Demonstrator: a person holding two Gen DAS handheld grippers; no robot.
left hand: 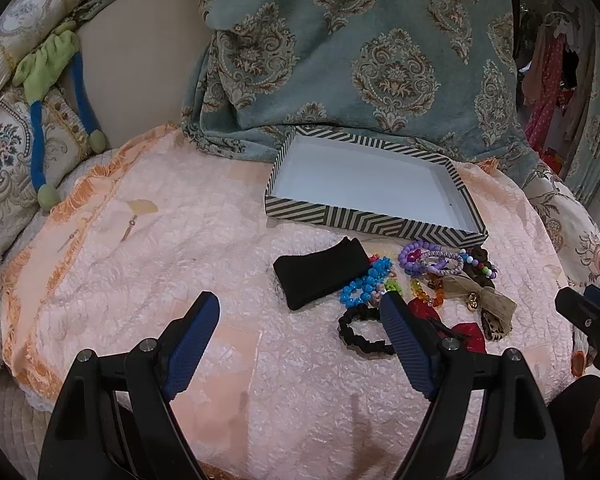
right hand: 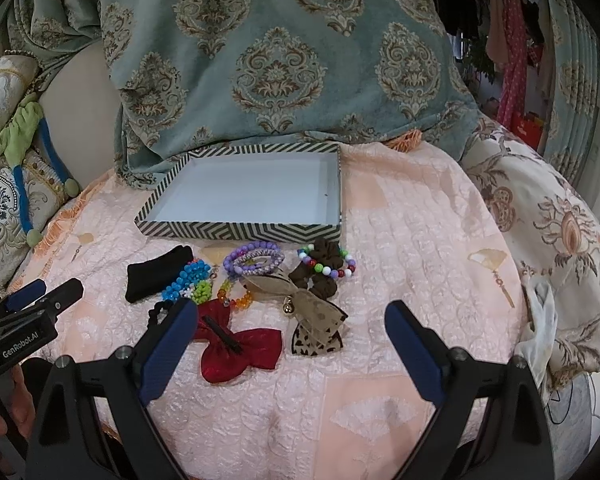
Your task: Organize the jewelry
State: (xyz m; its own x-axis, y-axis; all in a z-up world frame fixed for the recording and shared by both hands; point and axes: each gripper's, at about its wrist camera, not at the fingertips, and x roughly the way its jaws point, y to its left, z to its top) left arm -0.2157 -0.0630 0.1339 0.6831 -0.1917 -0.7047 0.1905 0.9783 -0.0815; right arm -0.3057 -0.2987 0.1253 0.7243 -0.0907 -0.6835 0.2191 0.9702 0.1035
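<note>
Nearest the cameras: left gripper [left hand: 300, 310], blue-padded fingers spread wide apart with nothing between them, held above the pink quilted bedspread [left hand: 148, 240]. Right gripper [right hand: 287, 318] likewise spread wide and empty, hovering over the near edge of the jewelry pile.

Just beyond the right gripper: red bow [right hand: 236, 346] lying flat with a dark clip across its middle, and beside it a tan and leopard-print bow [right hand: 314, 320] with a small gold bell. Left of these, partly hidden behind a finger, a black scrunchie [left hand: 358, 330].

Farther on, clustered close together: black pouch [right hand: 156, 274], blue bead bracelet [right hand: 188, 278], orange bead bracelet [right hand: 236, 300], purple bead bracelets [right hand: 254, 260], brown scrunchie [right hand: 320, 276] ringed by a multicoloured bead bracelet [right hand: 342, 266].

Behind the pile, just apart from it: striped box [right hand: 236, 232], open, white inside, nothing in it.

At the back: teal patterned blanket [right hand: 284, 60] draped down to the box's far edge; embroidered cushions [left hand: 8, 148] off to the left.
</note>
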